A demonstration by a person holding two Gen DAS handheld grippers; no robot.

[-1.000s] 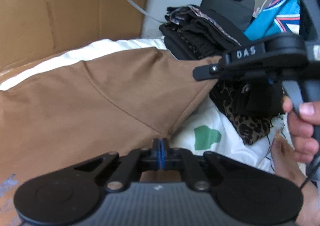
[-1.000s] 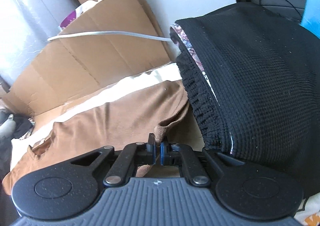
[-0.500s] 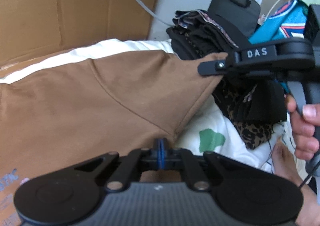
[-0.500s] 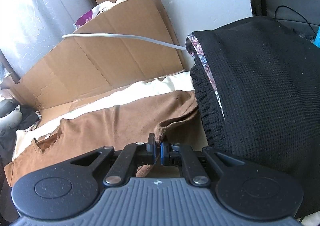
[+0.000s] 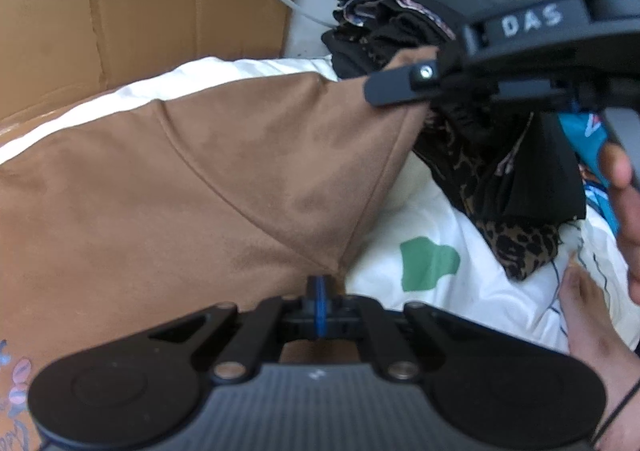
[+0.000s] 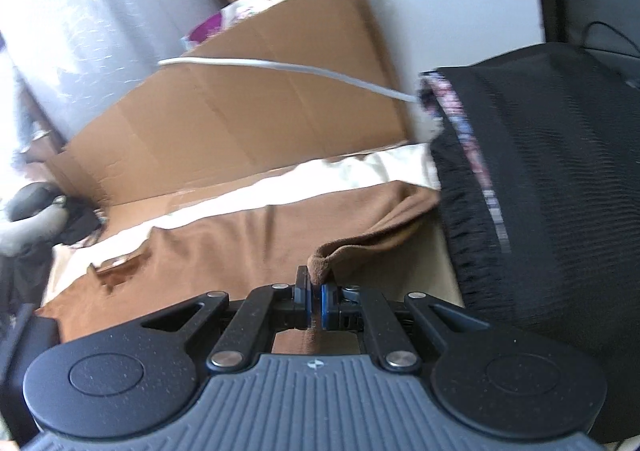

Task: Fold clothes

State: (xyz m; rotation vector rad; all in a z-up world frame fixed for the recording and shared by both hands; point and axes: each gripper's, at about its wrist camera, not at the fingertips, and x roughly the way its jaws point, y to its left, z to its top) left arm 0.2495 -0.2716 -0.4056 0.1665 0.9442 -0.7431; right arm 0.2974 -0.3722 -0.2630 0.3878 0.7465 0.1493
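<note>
Flattened cardboard (image 6: 248, 123) backs the white bed sheet (image 5: 460, 291) where the brown shirt (image 5: 180, 191) spreads centre-left of frame, left gripper (image 5: 318, 301) and right gripper (image 6: 316, 301) both with jaws clamped on its fabric.

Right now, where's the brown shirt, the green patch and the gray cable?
brown shirt (image 5: 200, 187), left wrist view, its stretched middle.
green patch (image 5: 428, 263), left wrist view, its center.
gray cable (image 6: 280, 66), right wrist view, mid-length over the cardboard.
</note>
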